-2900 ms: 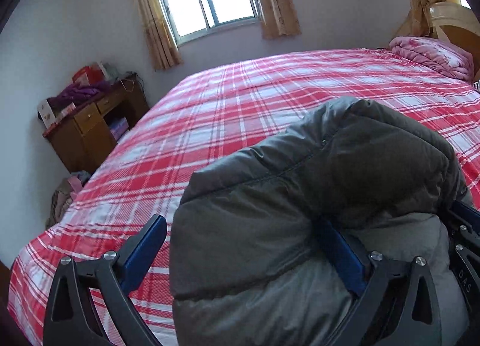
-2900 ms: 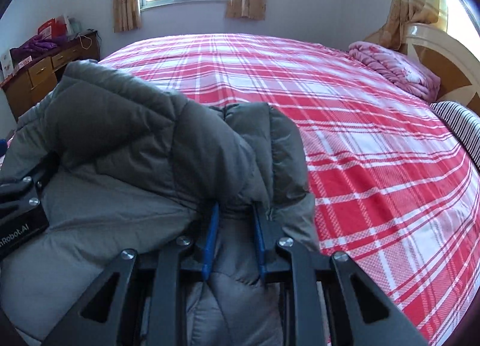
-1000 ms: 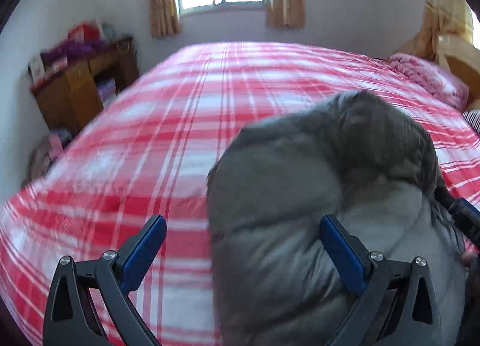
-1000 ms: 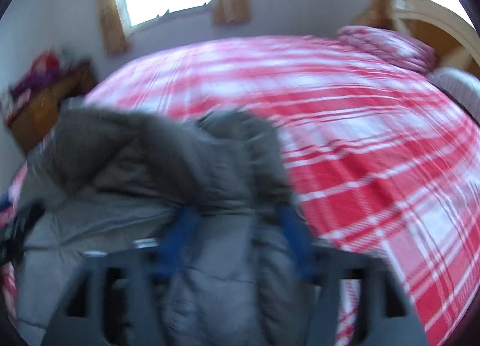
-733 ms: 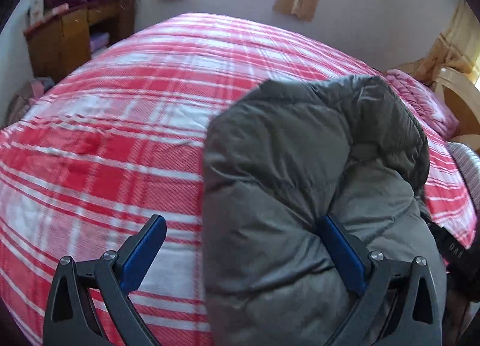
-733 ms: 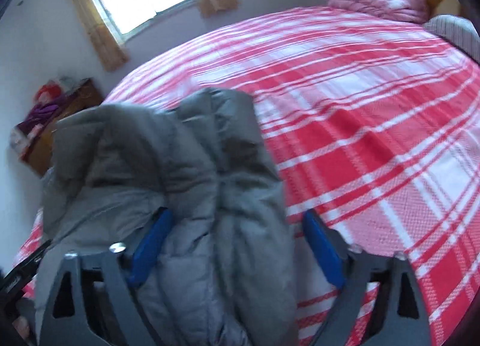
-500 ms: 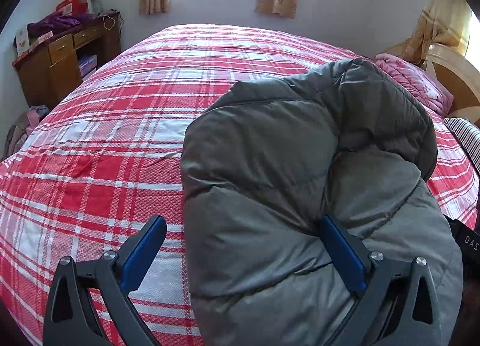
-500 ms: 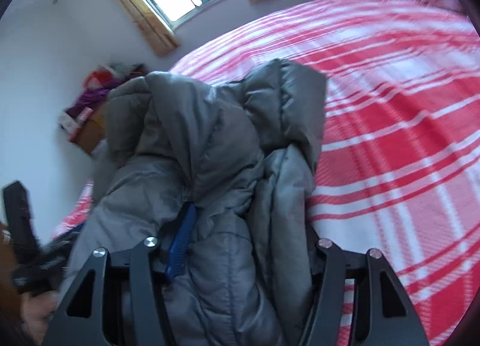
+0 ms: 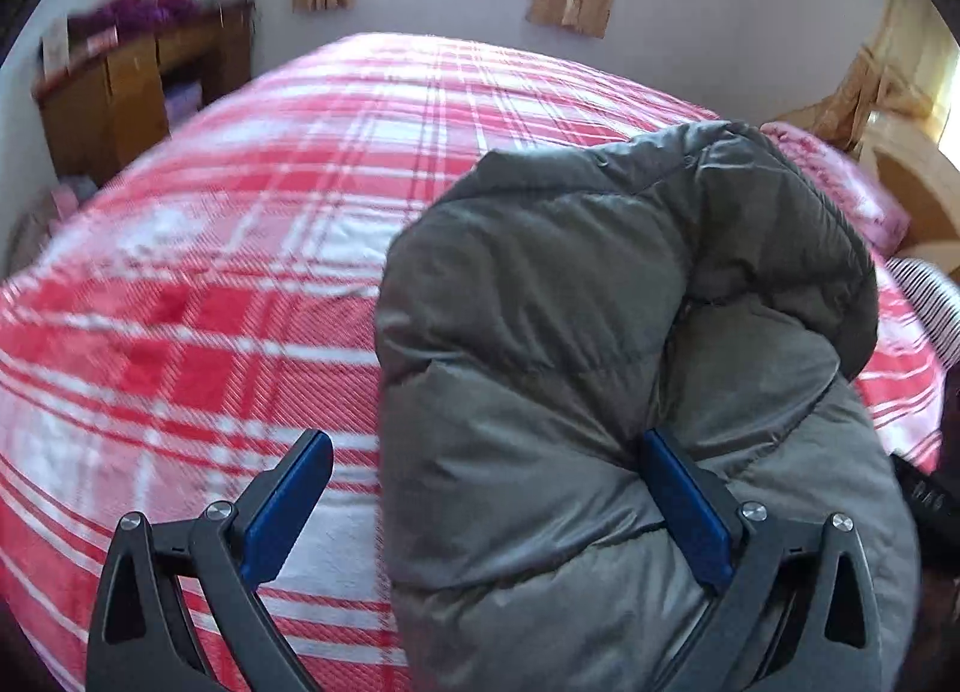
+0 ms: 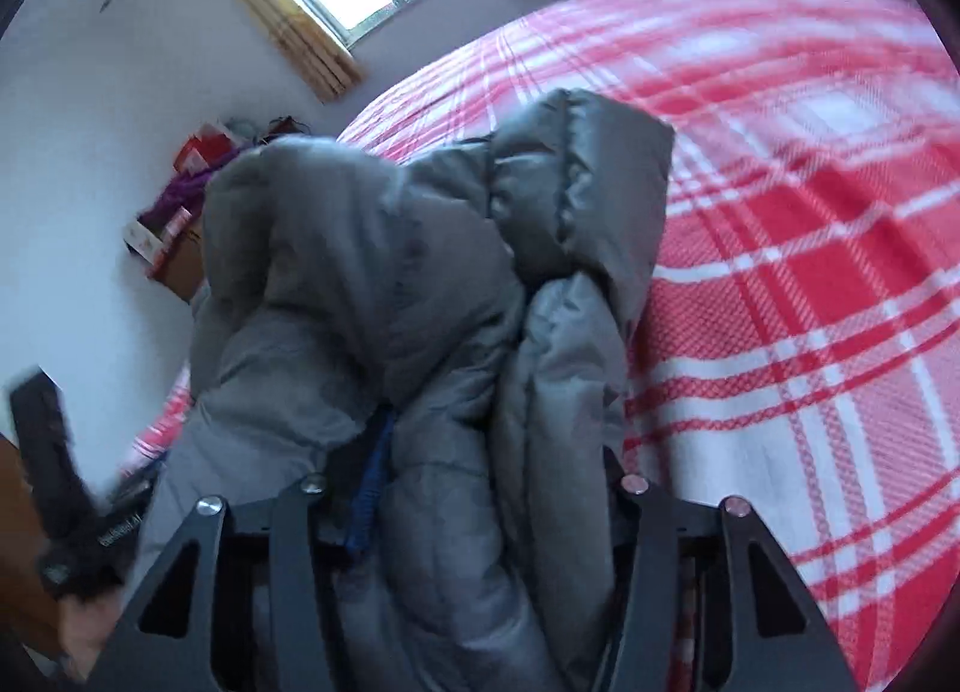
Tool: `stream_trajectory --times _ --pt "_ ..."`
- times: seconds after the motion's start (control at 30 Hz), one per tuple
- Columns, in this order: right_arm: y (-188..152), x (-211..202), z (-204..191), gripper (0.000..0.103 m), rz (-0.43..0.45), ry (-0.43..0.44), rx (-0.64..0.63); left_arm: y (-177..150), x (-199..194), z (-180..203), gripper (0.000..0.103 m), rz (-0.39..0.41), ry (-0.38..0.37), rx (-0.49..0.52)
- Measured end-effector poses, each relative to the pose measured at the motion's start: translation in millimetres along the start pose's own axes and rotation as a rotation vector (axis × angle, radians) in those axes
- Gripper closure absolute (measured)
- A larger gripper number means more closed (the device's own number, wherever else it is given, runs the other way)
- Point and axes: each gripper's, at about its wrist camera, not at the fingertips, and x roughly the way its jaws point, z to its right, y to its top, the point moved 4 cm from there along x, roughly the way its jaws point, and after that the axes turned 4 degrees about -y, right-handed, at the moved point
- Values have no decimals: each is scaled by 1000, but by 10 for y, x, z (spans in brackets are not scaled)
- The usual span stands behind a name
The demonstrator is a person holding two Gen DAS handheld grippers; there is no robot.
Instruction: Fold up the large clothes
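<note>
Two grippers are set at the near edge of the bed (image 9: 252,248), where the jacket (image 9: 600,332) is bunched and little folded: left gripper (image 9: 492,506) wide apart, right gripper (image 10: 486,488) closing around a fold.

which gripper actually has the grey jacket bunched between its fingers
The right gripper: its jaws are closing with a thick fold of the grey jacket between them. The left gripper gapes wide, the jacket touching only one finger.

Puffy grey quilted jacket (image 9: 600,344) (bunched, folded over itself) on the red plaid bed.
</note>
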Motion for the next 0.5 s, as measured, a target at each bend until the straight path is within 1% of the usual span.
stream_trajectory --times 0.03,0.07,0.1,0.17,0.23,0.3,0.33,0.37,0.4,0.43,0.47,0.5 --pt "-14 -9 -29 48 0 -3 -15 -14 5 6 1 -5 -32 -4" --pt "-32 -19 -63 50 1 5 -27 -34 8 24 1 -2 -66 0" --pt "-63 -41 -103 53 4 50 -25 -47 11 41 1 5 -75 7" --pt "-122 -78 -119 53 6 158 5 -57 31 68 1 14 -75 15" --pt "-118 -33 -116 53 2 110 -2 -44 59 79 1 6 -88 8" --pt "-97 7 -153 52 -3 100 -7 -40 72 91 3 2 -111 13" --pt "-90 31 -161 52 -11 110 -2 -41 62 112 11 6 -132 30" --pt "-96 28 -162 55 -16 117 1 -47 57 143 14 10 -145 42" --pt "-98 19 -161 63 -18 118 0 -53 46 173 20 14 -155 55" --pt "-107 20 -181 65 -23 122 -3 -58 40 204 26 17 -163 68" --pt "-98 16 -168 71 -30 123 -2 -60 36 236 30 20 -169 77" --pt "-102 20 -162 75 -35 127 4 -65 21 257 37 27 -173 86"
